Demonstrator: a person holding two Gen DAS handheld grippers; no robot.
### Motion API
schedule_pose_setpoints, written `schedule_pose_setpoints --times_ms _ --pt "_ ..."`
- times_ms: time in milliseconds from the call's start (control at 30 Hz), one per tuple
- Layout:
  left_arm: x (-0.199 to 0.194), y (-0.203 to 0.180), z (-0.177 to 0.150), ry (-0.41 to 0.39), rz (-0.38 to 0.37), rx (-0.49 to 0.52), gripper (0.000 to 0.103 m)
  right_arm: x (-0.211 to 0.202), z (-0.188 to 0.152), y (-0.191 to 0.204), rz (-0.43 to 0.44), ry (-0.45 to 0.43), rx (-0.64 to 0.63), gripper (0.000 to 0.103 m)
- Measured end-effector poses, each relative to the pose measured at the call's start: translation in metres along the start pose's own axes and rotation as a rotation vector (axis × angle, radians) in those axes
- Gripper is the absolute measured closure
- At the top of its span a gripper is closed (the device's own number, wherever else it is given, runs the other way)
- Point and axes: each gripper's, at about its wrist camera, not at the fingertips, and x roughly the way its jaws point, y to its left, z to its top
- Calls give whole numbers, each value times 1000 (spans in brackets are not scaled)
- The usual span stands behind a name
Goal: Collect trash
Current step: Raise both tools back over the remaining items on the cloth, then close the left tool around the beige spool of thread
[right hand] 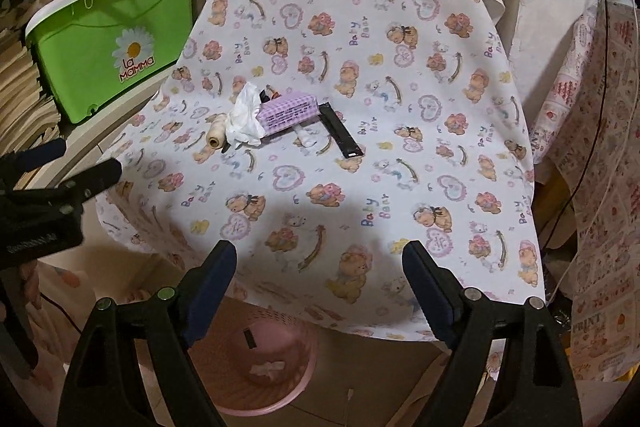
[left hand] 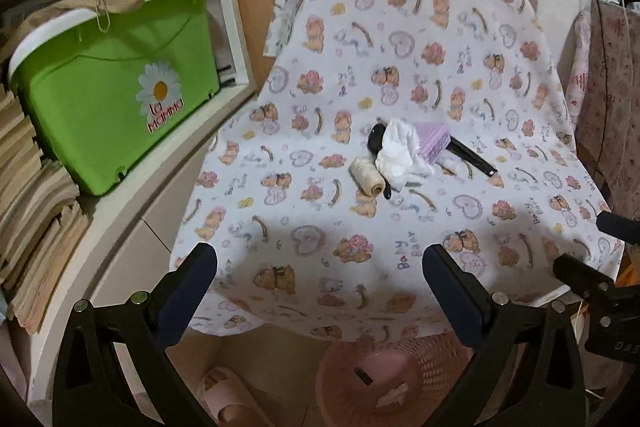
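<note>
White crumpled tissue (left hand: 400, 155) lies mid-bench (left hand: 400, 27) beside a purple packet (left hand: 432, 147), well ahead of the left hand-held gripper (left hand: 320, 267) and right hand-held gripper (right hand: 320, 267), both spread apart and empty.

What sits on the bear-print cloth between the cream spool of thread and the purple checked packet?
A crumpled white tissue lies between the cream spool of thread and the purple checked packet, touching both; the right wrist view shows it best.
</note>
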Motion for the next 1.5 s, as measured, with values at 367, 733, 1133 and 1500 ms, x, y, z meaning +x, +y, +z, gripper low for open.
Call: schedule_pose_setpoints --times_ms 367,733,1133,1500 --pt "14 8 7 65 -125 -159 1 0 1 -3 -21 -6 3 17" --pt "10 27 60 -13 -64 -161 8 -5 56 -21 24 -54 -11 17" --pt "37 28 103 -204 18 -109 7 36 94 -48 -75 -63 13 17" --pt "71 14 112 -100 -64 -135 11 60 103 -58 -75 -29 68 17"
